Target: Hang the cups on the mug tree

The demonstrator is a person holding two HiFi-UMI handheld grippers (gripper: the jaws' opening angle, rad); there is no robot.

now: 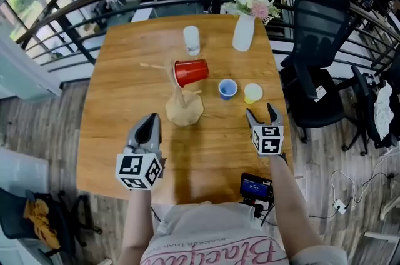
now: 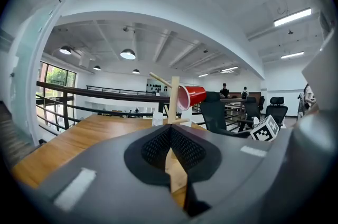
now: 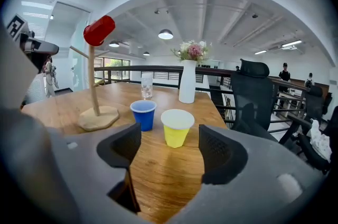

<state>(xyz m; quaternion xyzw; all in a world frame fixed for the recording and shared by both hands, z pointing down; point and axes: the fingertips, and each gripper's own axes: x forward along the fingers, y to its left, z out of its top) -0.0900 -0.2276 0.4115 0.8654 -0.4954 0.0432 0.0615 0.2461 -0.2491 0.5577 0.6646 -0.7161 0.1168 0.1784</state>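
Note:
The wooden mug tree (image 1: 184,109) stands mid-table with a red cup (image 1: 191,72) hung on its side on a peg. A blue cup (image 1: 227,89) and a yellow cup (image 1: 252,93) stand upright to the tree's right. My right gripper (image 1: 260,109) is open just short of the yellow cup; in the right gripper view the yellow cup (image 3: 176,128) and blue cup (image 3: 143,114) stand beyond the empty jaws of my right gripper (image 3: 169,151). My left gripper (image 1: 150,122) is shut on nothing, near the tree's base. In the left gripper view the mug tree (image 2: 173,96) and red cup (image 2: 193,95) rise ahead.
A white vase of flowers (image 1: 244,32) and a clear glass (image 1: 191,40) stand at the table's far side. Black office chairs (image 1: 312,57) crowd the right edge, and a railing (image 1: 94,1) runs behind the table. A small device (image 1: 256,185) hangs at the person's waist.

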